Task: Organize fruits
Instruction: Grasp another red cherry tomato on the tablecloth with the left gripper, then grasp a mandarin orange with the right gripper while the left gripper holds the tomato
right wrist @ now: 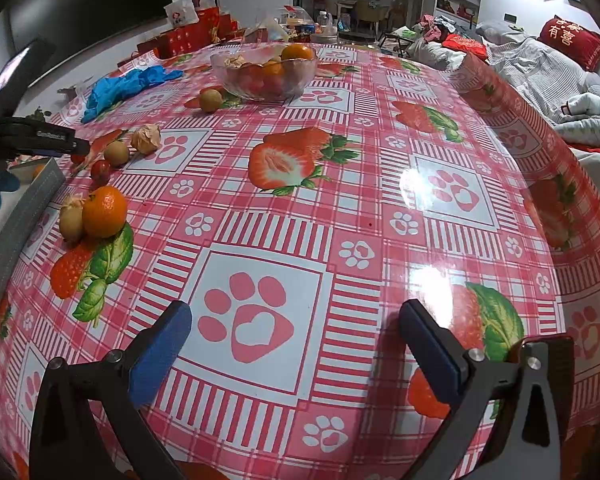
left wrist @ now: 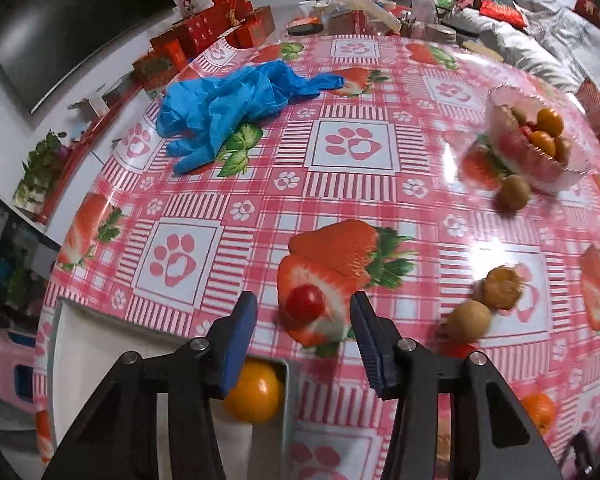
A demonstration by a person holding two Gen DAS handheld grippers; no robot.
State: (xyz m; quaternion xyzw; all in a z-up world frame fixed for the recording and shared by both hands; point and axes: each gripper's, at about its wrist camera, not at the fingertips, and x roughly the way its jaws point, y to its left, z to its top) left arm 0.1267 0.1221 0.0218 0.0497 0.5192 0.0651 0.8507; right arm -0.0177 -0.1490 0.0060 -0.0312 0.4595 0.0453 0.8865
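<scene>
The left claw (left wrist: pixel 303 320) hung released over the bench (left wrist: pixel 356 184), its blue pads spread to either side of a cherry tomato (left wrist: pixel 305 303) that lay on a printed strawberry, not yet touched; the step in hand looked to be the pick-up of that tomato. Just below the claw sat a white tray (left wrist: pixel 100 344) with a grey rim, an orange (left wrist: pixel 256 390) already resting in its near corner; that seemed the likely place for sorted fruit, though the pictures did not settle it. The right claw (right wrist: pixel 296 344) was also released, holding nothing, hovering over a bare paw-print square well apart from any fruit. Loose fruit remained: a second orange (right wrist: pixel 105 211) touching a brownish fruit (right wrist: pixel 71 222), two more brown ones (left wrist: pixel 469 320) near a papery husked fruit (left wrist: pixel 502 287), another (left wrist: pixel 514 193) just beside the glass bowl (left wrist: pixel 556 176), which held more. A blue glove (left wrist: pixel 228 104) lay at the far side. The next move probably called for lowering and a gentle close; the tomato was round and smooth and might roll or slip.
</scene>
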